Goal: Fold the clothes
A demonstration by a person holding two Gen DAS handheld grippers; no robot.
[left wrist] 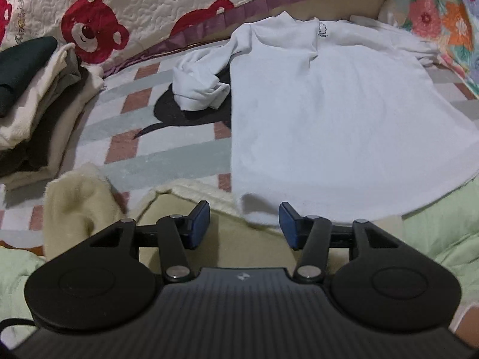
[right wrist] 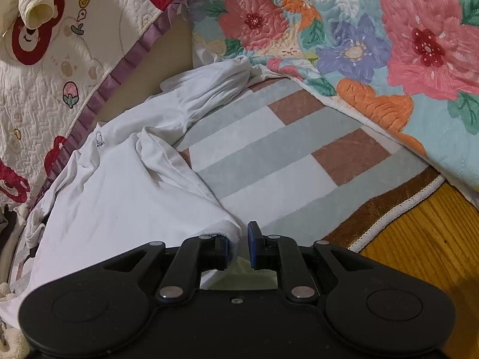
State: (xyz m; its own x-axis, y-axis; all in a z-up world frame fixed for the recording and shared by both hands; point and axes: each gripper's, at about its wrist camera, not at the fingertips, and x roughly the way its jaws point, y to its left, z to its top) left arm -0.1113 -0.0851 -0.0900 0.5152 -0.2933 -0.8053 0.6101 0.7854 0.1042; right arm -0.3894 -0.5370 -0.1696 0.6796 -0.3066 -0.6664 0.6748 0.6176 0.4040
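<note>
White shirt (left wrist: 329, 113) hem lies loose between the released jaws of the left gripper (left wrist: 244, 221); the right gripper (right wrist: 239, 245) has jaws slightly apart, its left pad touching the hem corner. It lies spread flat on the checked rug (right wrist: 269, 155), near the rug's bordered edge by the wooden floor (right wrist: 425, 239).

Checked rug (left wrist: 167, 161) (grey, white, rust squares) carries white shirt (left wrist: 329, 119) at 1 o'clock, folded stack (left wrist: 36, 104) at 9.

- The left wrist view looked forward and steeply down from close above the hem of the white shirt (left wrist: 329, 113).
- The right wrist view looked down along the shirt's right edge.
- Both views shared the shirt, checked rug (right wrist: 269, 155) and bear quilt (left wrist: 125, 6).
</note>
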